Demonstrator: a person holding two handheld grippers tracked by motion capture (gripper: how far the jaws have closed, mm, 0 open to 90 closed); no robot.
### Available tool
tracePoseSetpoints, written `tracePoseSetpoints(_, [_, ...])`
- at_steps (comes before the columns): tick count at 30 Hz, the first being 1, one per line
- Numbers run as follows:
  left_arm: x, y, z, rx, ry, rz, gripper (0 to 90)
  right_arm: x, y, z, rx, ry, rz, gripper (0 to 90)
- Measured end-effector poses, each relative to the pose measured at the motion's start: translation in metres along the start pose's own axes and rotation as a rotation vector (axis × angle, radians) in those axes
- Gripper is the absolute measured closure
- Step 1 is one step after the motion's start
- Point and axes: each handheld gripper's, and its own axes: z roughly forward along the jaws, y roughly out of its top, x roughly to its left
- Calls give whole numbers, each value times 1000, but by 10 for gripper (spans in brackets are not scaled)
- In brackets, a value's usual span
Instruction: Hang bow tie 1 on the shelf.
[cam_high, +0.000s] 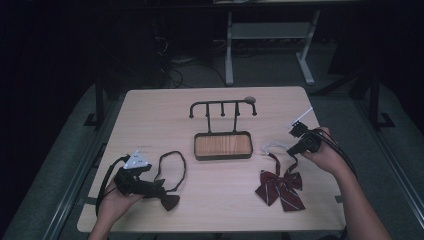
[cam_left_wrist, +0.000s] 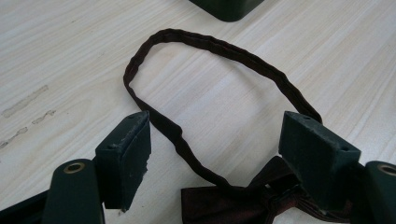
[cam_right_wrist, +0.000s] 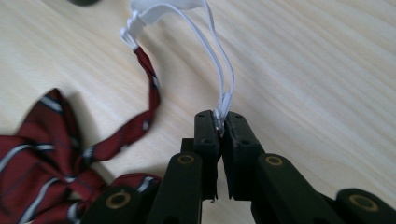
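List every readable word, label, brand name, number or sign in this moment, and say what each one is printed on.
There is no readable text.
Table: a faint mark near the left gripper in the high view is too small and blurred to read as text.
Dark bow tie, striped bow tie, white elastic, hook stand and tray: no print visible.

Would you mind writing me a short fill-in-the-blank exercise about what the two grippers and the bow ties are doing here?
1. The right gripper is shut on the ____ elastic loop of the striped red bow tie.
2. The left gripper has its jaws ____ over the dark bow tie.
3. The hook stand rises from a tray with a ____ floor.

Missing words: white; open; wooden
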Motion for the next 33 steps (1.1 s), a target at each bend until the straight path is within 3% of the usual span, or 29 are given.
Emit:
tracePoseSetpoints(23, [0,-1,2,5,-7,1,256,19,-5,-41,-73,111,-58,842])
tracePoseSetpoints(33, [0,-1,2,7,-8,0,255,30,-3,-59,-85,97,-106,842])
